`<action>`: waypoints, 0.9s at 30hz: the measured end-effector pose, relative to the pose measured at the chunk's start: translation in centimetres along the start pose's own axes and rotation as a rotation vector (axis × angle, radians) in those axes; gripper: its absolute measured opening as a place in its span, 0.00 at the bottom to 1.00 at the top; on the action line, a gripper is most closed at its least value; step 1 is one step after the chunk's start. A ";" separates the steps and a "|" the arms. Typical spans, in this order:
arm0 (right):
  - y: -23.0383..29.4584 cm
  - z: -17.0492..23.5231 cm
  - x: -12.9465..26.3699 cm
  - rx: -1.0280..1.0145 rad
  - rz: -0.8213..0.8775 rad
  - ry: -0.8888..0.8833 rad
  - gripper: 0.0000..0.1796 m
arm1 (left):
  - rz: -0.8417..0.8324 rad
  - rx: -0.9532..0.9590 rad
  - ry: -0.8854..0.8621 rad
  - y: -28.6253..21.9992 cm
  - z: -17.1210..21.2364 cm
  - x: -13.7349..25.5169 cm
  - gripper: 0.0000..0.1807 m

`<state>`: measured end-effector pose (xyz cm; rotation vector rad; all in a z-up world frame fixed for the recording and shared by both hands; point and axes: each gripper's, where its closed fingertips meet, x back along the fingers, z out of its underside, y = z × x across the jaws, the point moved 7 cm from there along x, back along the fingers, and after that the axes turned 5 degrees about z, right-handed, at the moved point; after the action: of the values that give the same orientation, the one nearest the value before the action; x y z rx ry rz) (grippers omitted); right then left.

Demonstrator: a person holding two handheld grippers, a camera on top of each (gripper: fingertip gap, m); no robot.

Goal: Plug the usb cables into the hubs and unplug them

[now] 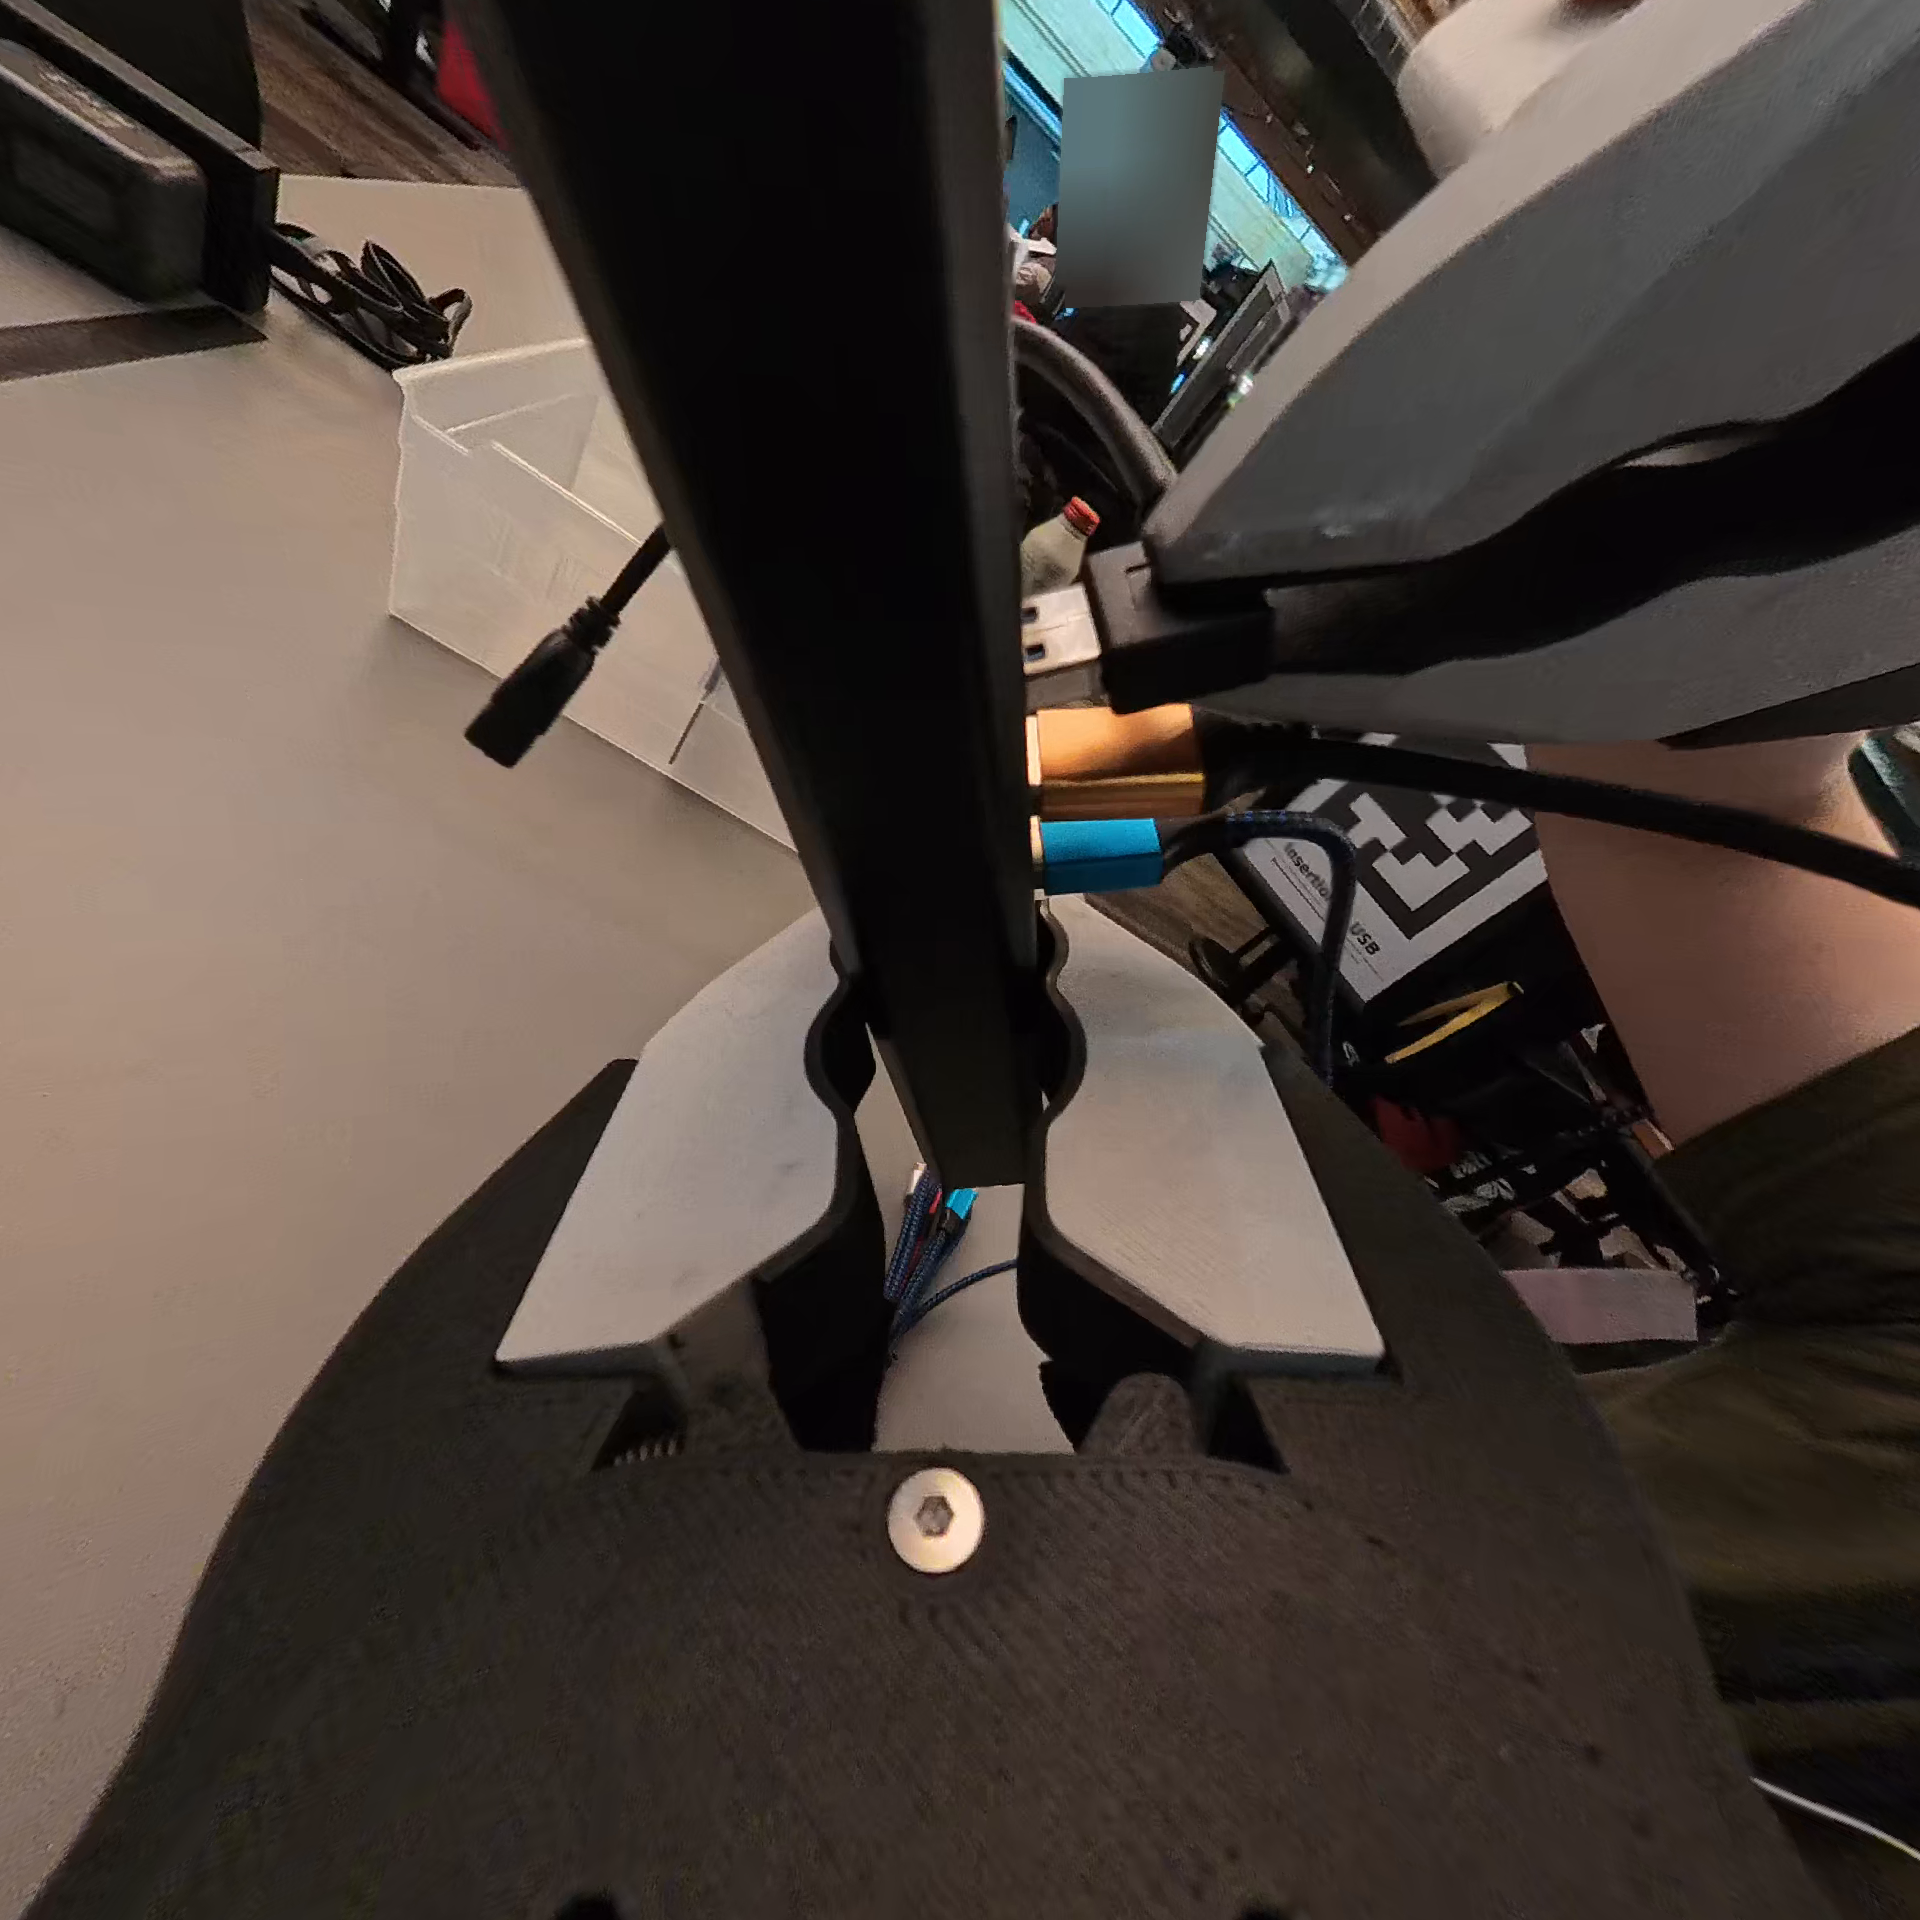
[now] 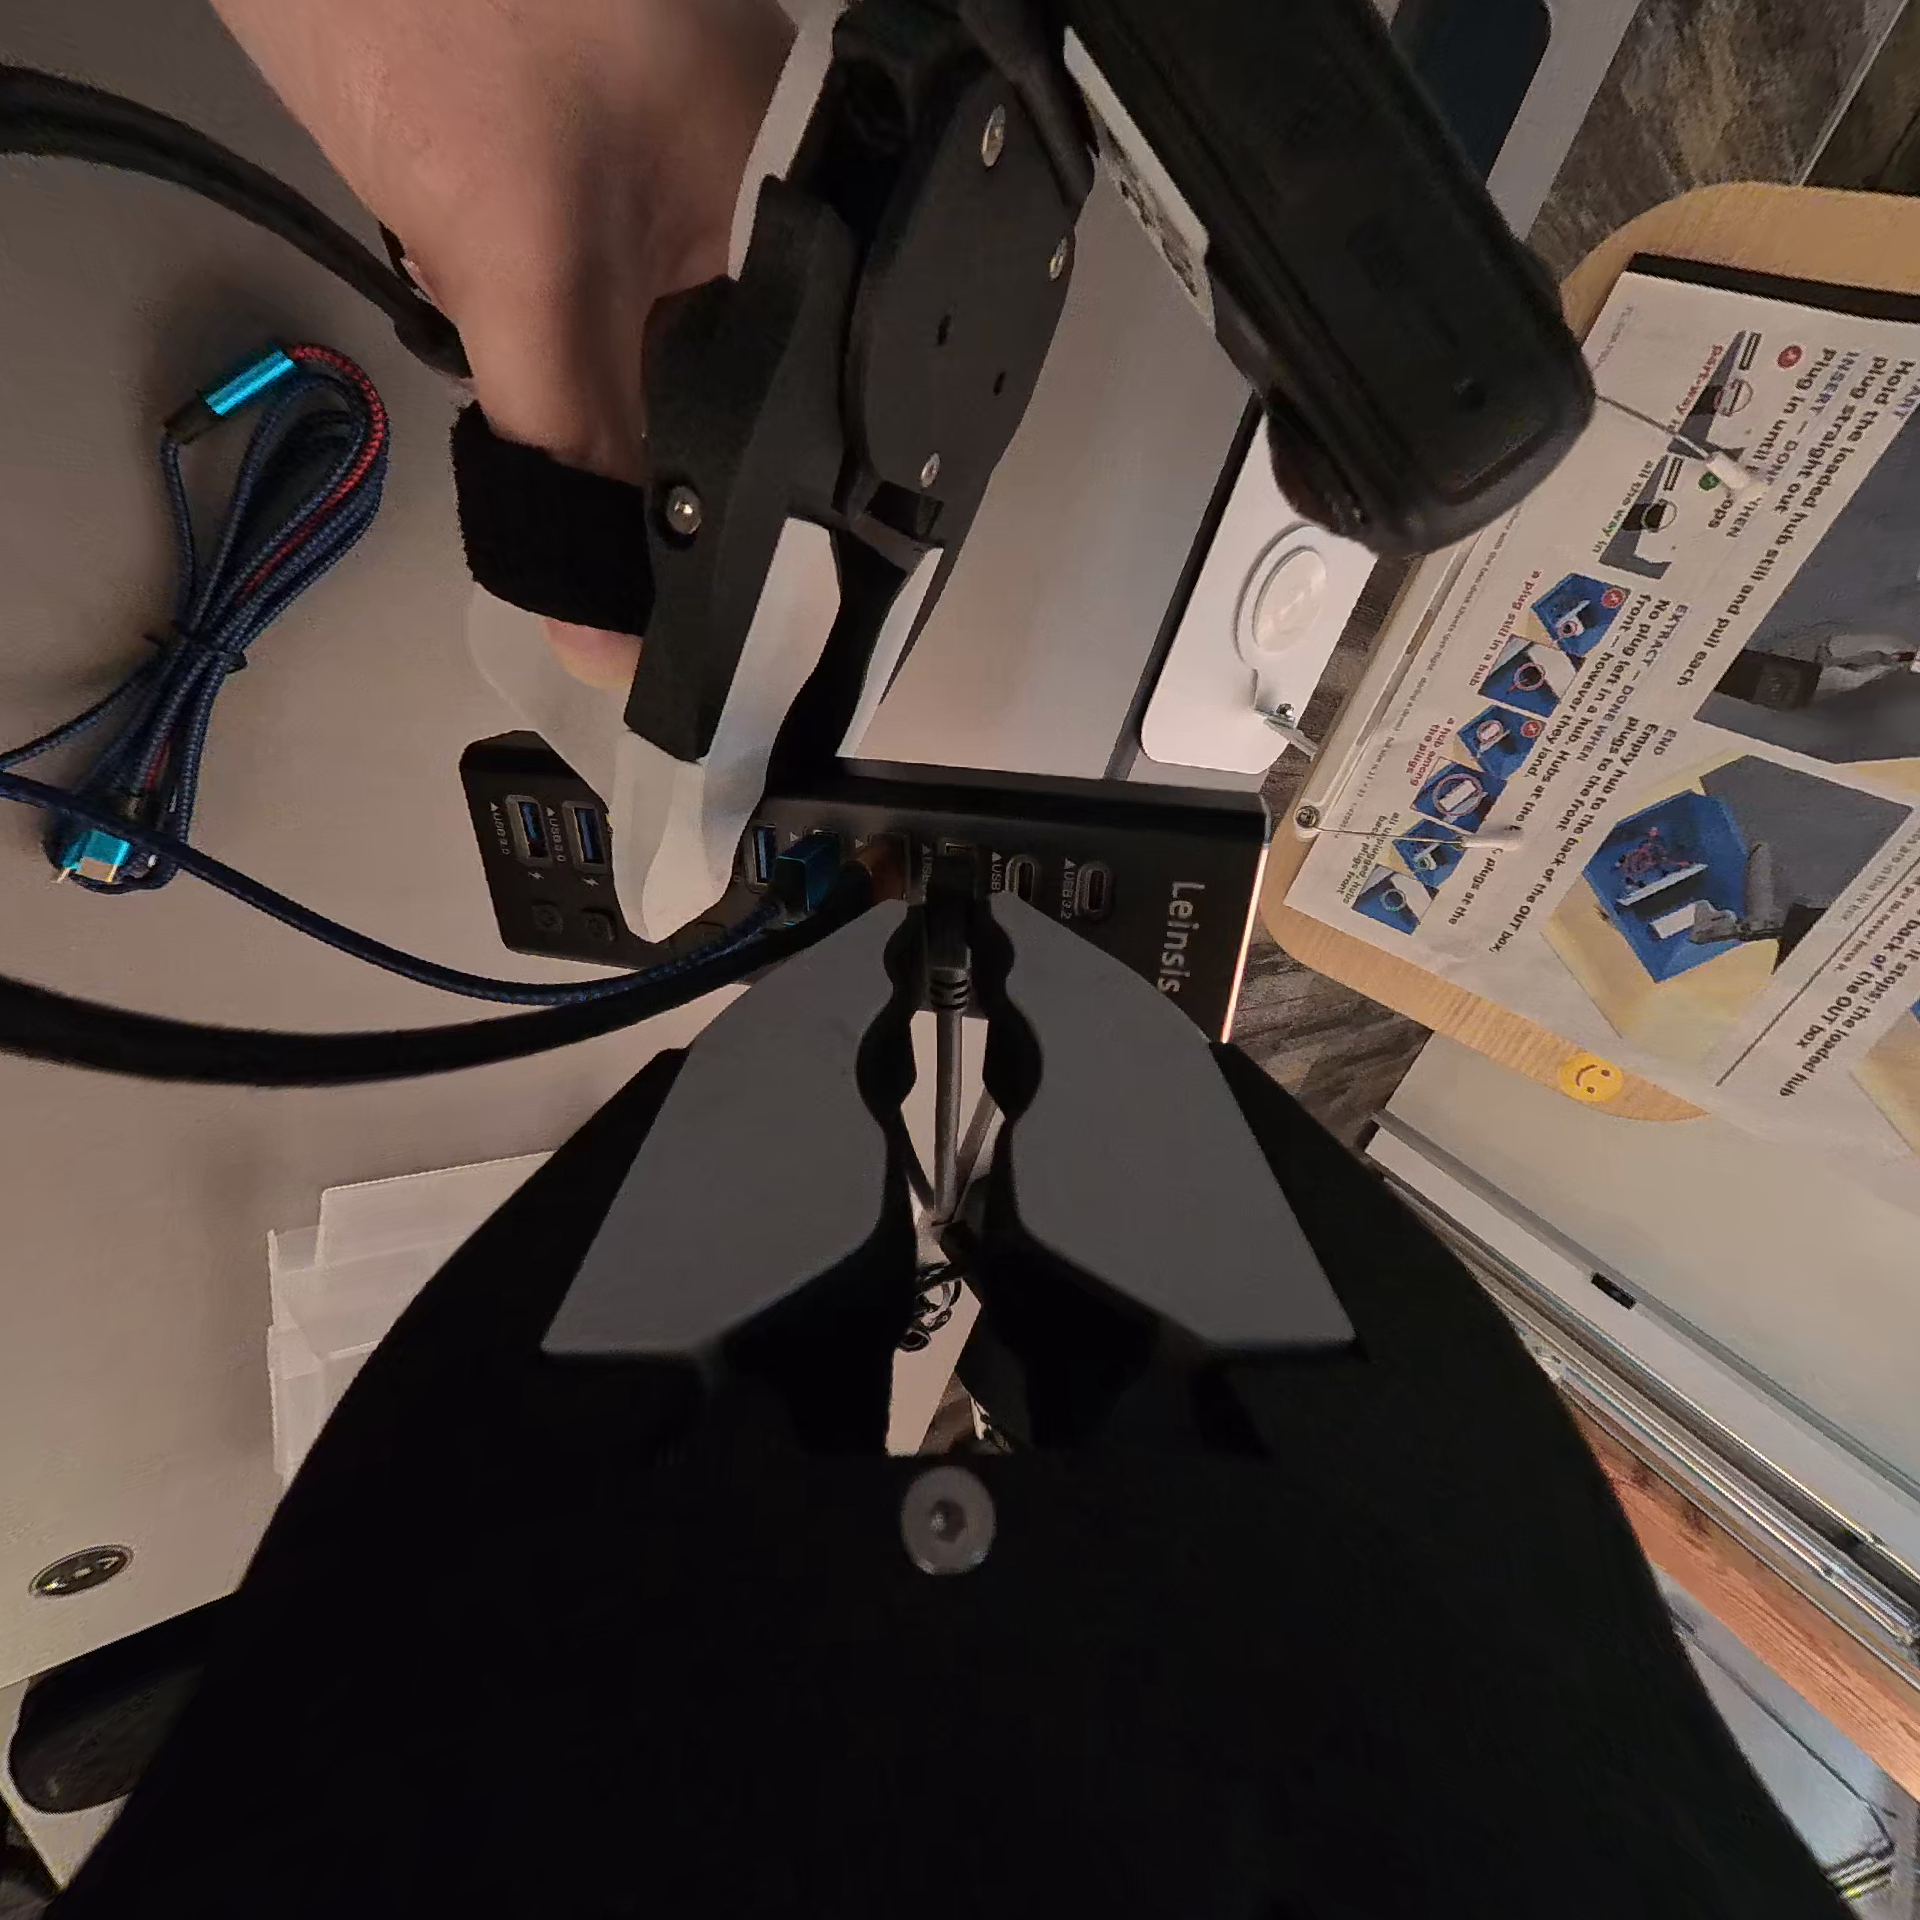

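Observation:
My left gripper (image 1: 940,966) is shut on the lower end of a black USB hub (image 1: 831,468), held edge-on. A blue plug (image 1: 1101,854) and a gold plug (image 1: 1117,764) sit in its right side. Above them my right gripper (image 1: 1143,613) is shut on a black plug (image 1: 1174,623), whose silver metal tip (image 1: 1060,634) shows beside the hub. In the right wrist view my right gripper (image 2: 948,914) clamps that black plug (image 2: 948,935) at the hub's port row (image 2: 1049,821). The left gripper (image 2: 707,821) holds the hub's other part.
A loose bundle of blue and red braided cables (image 2: 239,499) lies on the grey table. A black cable end (image 1: 540,686) hangs left of the hub. A clear plastic box (image 1: 520,499) stands behind. An instruction sheet on a wooden board (image 2: 1610,727) lies right.

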<state>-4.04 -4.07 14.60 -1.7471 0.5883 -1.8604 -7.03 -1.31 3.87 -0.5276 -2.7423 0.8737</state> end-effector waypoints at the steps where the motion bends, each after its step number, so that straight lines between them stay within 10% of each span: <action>1: 0.1 0.0 0.0 0.002 -0.002 -0.004 0.05 | 0.012 0.001 0.007 0.0 0.0 0.0 0.15; 27: 0.7 -0.5 1.1 0.081 0.110 0.039 0.05 | -0.005 -0.110 0.006 -0.9 -0.4 0.2 0.15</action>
<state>-4.55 -5.39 14.97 -1.5984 0.6031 -1.8200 -7.31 -1.72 4.74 -0.5422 -2.7977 0.7215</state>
